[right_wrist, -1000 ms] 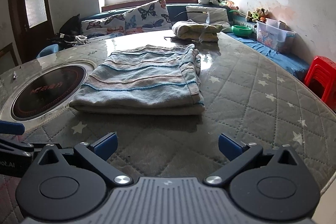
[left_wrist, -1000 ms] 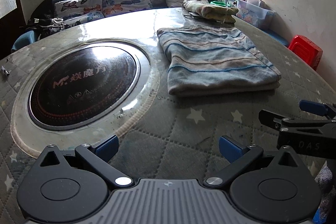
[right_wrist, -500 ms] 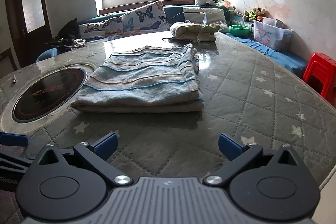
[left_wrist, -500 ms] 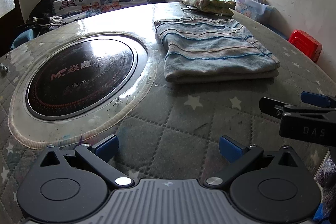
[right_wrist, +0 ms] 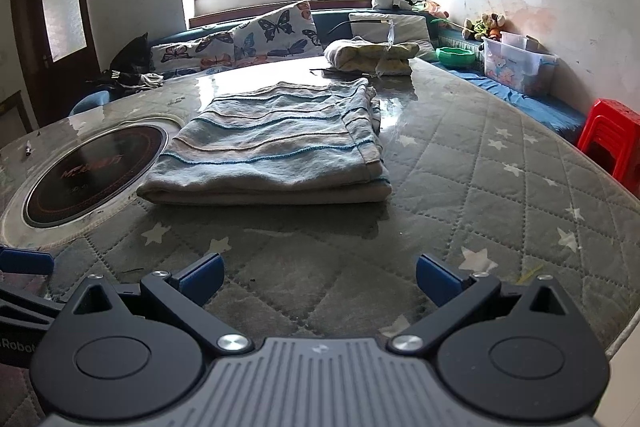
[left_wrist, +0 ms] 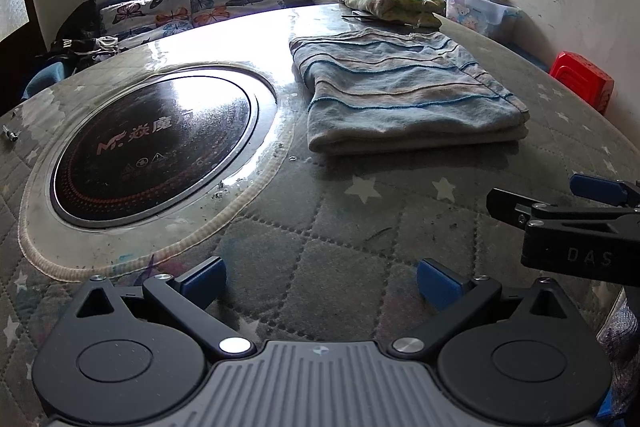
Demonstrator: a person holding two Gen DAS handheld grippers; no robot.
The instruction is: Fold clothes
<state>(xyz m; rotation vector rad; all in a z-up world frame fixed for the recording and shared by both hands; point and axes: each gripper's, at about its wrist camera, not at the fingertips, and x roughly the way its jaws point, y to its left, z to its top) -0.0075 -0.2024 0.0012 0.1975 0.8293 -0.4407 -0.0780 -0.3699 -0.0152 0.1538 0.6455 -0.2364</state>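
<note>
Both grippers, left (left_wrist: pixel 320 277) and right (right_wrist: pixel 318 277), were held with fingers spread and empty, near the folded garment (right_wrist: pixel 272 151); its near corners should be pinched evenly

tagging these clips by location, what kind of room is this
Most likely a lived-in home dining or sitting room: a round table with a built-in hotplate, a window bench with butterfly cushions, and soft toys by a storage bin along the wall.

Grey-blue striped garment (right_wrist: pixel 276 143) on star-patterned grey quilted tablecloth (right_wrist: pixel 472 187)
</note>
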